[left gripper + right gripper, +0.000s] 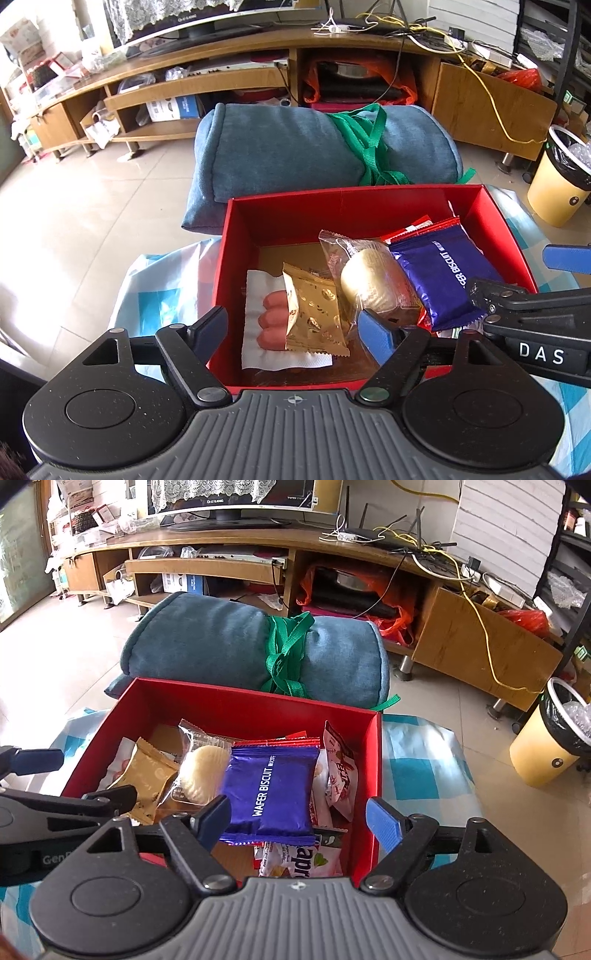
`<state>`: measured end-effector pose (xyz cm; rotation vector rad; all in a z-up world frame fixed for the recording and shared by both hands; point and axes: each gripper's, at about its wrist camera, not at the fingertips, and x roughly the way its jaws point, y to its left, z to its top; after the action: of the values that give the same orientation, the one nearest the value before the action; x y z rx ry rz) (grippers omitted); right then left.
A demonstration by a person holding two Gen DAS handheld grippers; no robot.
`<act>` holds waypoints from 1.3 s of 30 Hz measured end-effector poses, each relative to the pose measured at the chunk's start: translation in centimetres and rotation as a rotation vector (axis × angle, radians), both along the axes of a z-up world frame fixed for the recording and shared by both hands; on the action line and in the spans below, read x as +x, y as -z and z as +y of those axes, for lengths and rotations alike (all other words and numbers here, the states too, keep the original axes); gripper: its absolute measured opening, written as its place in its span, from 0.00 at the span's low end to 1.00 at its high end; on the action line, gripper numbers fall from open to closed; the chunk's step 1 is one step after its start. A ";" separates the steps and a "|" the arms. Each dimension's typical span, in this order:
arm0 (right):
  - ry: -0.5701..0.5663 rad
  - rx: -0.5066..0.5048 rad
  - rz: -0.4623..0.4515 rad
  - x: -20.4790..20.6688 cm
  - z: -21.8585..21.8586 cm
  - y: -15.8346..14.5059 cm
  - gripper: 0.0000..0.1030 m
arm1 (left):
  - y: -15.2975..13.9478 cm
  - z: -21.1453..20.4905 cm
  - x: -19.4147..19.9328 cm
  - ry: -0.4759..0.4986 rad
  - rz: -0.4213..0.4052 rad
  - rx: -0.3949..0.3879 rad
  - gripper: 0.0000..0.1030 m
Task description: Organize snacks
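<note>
A red box (pixel 332 210) on a blue-checked cloth holds several snacks. They include a white pack of pink sausages (pixel 266 321), a gold packet (pixel 317 314), a round pale cake in clear wrap (pixel 365 277) and a blue wafer biscuit packet (pixel 273 790). Red-and-white packets (pixel 341 771) lie by the right wall. My left gripper (pixel 295 332) is open over the box's near left part. The gold packet lies between its fingers, and the pads do not press on it. My right gripper (pixel 299 821) is open above the wafer packet, with its right finger over the box's right wall.
A rolled blue cushion (pixel 295 155) tied with a green strap lies right behind the box. A yellow waste bin (pixel 543 746) stands on the tiled floor at the right. A long wooden TV cabinet (pixel 480 642) with cables runs along the back.
</note>
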<state>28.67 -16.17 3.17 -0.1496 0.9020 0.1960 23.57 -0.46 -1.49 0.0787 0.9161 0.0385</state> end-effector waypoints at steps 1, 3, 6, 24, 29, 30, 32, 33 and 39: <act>0.003 0.007 0.004 0.2 0.0 0.1 0.74 | 0.0 0.0 0.2 -0.004 0.001 -0.001 0.80; 0.008 0.054 0.025 0.8 -0.3 0.3 0.74 | 0.0 0.2 0.4 -0.015 0.002 -0.003 0.80; 0.022 0.140 0.067 1.6 -0.9 0.7 0.74 | 0.1 0.7 0.7 -0.020 0.013 -0.022 0.81; 0.030 0.042 0.030 0.3 -0.8 0.3 0.74 | 0.3 0.4 0.4 -0.023 0.013 0.002 0.84; 0.029 0.030 0.024 -1.1 -1.0 0.1 0.74 | 0.1 0.4 -0.6 -0.010 0.007 -0.008 0.86; 0.028 0.027 0.022 -1.5 -1.1 -0.1 0.74 | 0.0 0.4 -0.9 -0.009 0.008 -0.013 0.86; 0.028 0.022 0.015 -2.2 -1.2 -0.4 0.75 | -0.1 0.2 -1.4 -0.007 0.004 -0.019 0.87; 0.029 0.018 0.009 -2.5 -1.3 -0.5 0.75 | -0.1 0.2 -1.6 -0.007 0.001 -0.020 0.87; 0.035 0.023 0.005 -4.1 -1.8 -0.8 0.76 | 0.0 -0.4 -2.8 0.011 -0.004 -0.018 0.90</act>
<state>24.56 -18.02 3.92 -0.1122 0.9065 0.1742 20.74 -0.88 -1.45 0.0667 0.9121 0.0201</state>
